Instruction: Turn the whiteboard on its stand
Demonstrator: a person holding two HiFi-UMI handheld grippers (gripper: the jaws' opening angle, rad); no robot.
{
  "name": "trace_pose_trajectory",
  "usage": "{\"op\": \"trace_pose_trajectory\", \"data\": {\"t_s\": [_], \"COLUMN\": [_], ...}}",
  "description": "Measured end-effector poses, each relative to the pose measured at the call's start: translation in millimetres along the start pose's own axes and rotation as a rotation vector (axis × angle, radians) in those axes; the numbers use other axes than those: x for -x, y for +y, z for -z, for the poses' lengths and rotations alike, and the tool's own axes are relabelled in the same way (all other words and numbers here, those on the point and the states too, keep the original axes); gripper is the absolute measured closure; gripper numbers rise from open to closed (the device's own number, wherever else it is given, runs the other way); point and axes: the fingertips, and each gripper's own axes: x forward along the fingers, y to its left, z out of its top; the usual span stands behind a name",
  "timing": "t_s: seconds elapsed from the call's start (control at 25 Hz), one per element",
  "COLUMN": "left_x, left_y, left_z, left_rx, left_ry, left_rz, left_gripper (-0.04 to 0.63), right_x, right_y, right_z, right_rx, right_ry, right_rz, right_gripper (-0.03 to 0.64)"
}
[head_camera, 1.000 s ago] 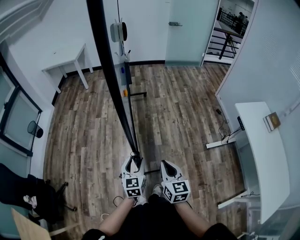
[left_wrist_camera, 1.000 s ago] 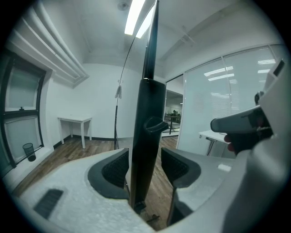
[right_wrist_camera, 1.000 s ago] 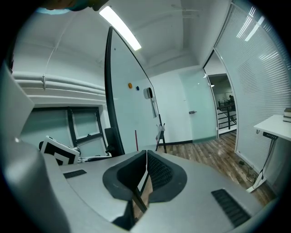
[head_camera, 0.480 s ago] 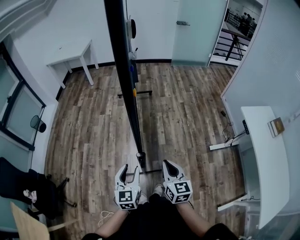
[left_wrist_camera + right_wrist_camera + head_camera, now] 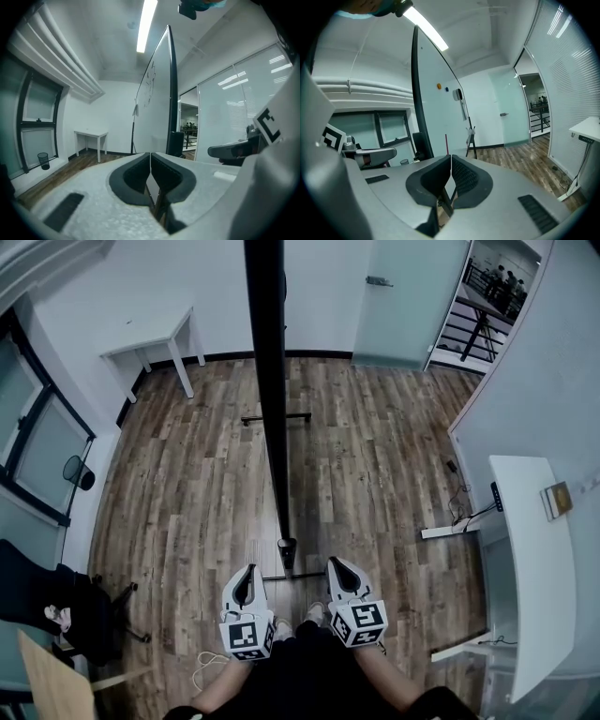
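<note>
The whiteboard shows edge-on in the head view as a black bar running from the top down to its stand clamp. My left gripper sits below and left of that near end, apart from it. Its jaws have just been closing and now meet with nothing between them. My right gripper is shut and empty, just right of the clamp. In the left gripper view the whiteboard rises ahead of the left gripper. In the right gripper view the whiteboard stands ahead of the right gripper.
The stand's far foot bar lies on the wood floor. A small white table stands at the back left and a white desk along the right wall. A black chair is at the left, a glass door at the back.
The left gripper came off the board's near lower end, drew back to the left and shut. The board's edge now runs nearly straight up the picture instead of slanting.
</note>
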Motion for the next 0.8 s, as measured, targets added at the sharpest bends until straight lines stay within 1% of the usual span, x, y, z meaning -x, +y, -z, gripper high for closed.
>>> {"op": "trace_pose_trajectory", "data": {"t_s": [0.28, 0.56, 0.8], "left_x": [0.1, -2.1, -3.4], "left_y": [0.9, 0.2, -3.0], "left_z": [9.2, 9.9, 14.4], "left_rx": [0.004, 0.004, 0.008], "left_ry": [0.021, 0.024, 0.036], "left_rz": [-0.005, -0.011, -0.003], "left_gripper": [0.572, 0.572, 0.572], "right_x": [2.3, 2.1, 3.0], "right_y": [1.2, 0.3, 1.8], "right_z": [1.3, 3.8, 5.3], "right_rx": [0.002, -0.001, -0.005], "right_ry": [-0.009, 0.001, 0.000], "right_rz": [-0.003, -0.003, -0.014], "right_gripper": [0.603, 0.603, 0.603]}}
